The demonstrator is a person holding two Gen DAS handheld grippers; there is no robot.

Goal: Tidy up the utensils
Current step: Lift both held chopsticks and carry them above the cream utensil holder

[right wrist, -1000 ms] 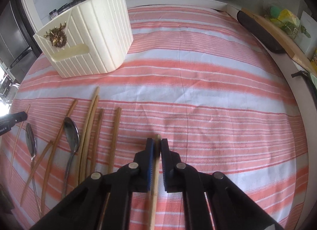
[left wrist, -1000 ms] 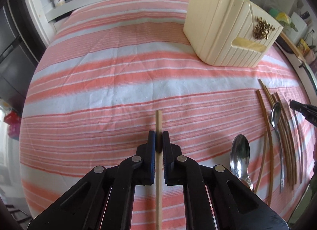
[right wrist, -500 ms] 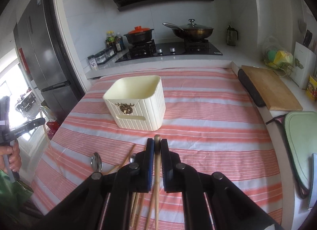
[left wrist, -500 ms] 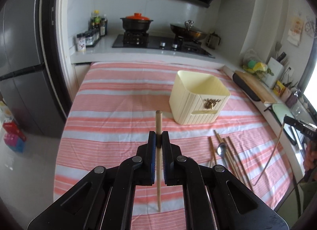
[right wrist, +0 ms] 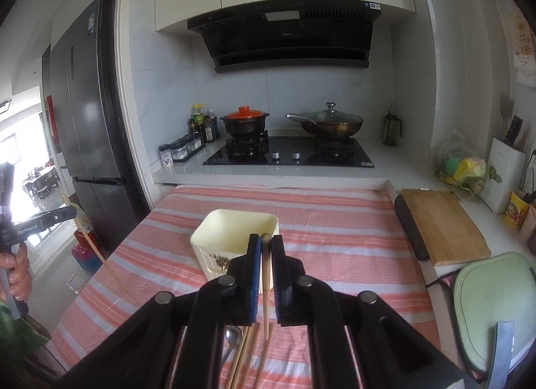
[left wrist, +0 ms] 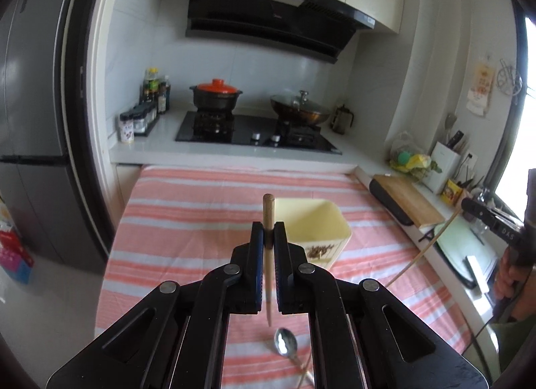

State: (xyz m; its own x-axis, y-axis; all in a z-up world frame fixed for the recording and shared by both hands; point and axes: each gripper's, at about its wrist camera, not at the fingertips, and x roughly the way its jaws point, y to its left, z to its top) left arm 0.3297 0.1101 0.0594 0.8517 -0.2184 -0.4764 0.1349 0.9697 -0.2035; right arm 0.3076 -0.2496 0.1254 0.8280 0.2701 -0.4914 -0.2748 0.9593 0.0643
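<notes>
My left gripper [left wrist: 268, 231] is shut on a wooden chopstick [left wrist: 268, 255] and holds it upright, high above the striped table. My right gripper [right wrist: 266, 243] is shut on another chopstick [right wrist: 266, 288], also lifted, point down. The cream utensil holder [left wrist: 318, 221] stands on the cloth just beyond and right of the left gripper; in the right wrist view the holder [right wrist: 227, 235] is just ahead and left. A spoon [left wrist: 285, 345] lies below the left gripper. More chopsticks [right wrist: 244, 352] and a spoon [right wrist: 233, 337] lie under the right gripper.
The striped cloth [left wrist: 187, 221] covers the table. A stove with a red-lidded pot [right wrist: 246, 121] and a wok [right wrist: 330, 122] is behind. A cutting board [right wrist: 442, 224] and a green mat [right wrist: 492, 305] lie on the right counter. A fridge [left wrist: 33, 121] stands left.
Both grippers rose from the table with their chopsticks and now hold them high, looking across the kitchen; the holder appears farther below.
</notes>
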